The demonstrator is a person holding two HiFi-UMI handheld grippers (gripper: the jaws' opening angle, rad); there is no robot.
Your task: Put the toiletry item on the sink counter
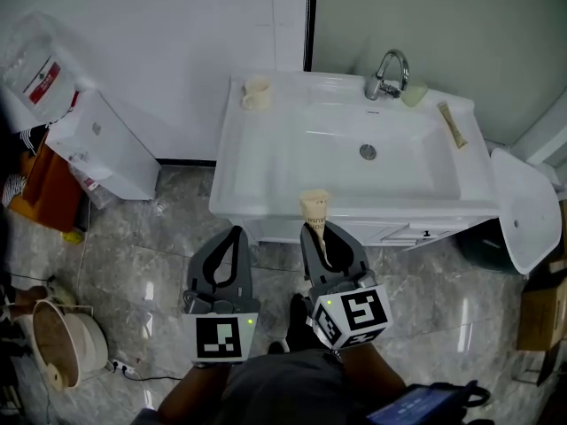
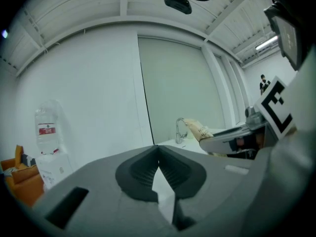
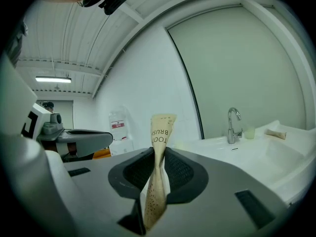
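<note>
1. My left tool point(image 1: 232, 237) has a smooth grey shell narrowing to two jaws lined with black ribbed pads. A rectangular slot is cut into the shell on one side.
2. My right tool point(image 1: 321, 233) is the same build, with a grey shell, black ribbed pads and dark slots in the body.
3. Each tool ends in a white cube printed with black square markers: the left cube point(image 1: 219, 336) and the right cube point(image 1: 353, 315). Each has a small green light glowing at one corner.
4. The person wears a dark grey top point(image 1: 275, 388).
5. A black head camera point(image 2: 177, 0) shows from below.
</note>
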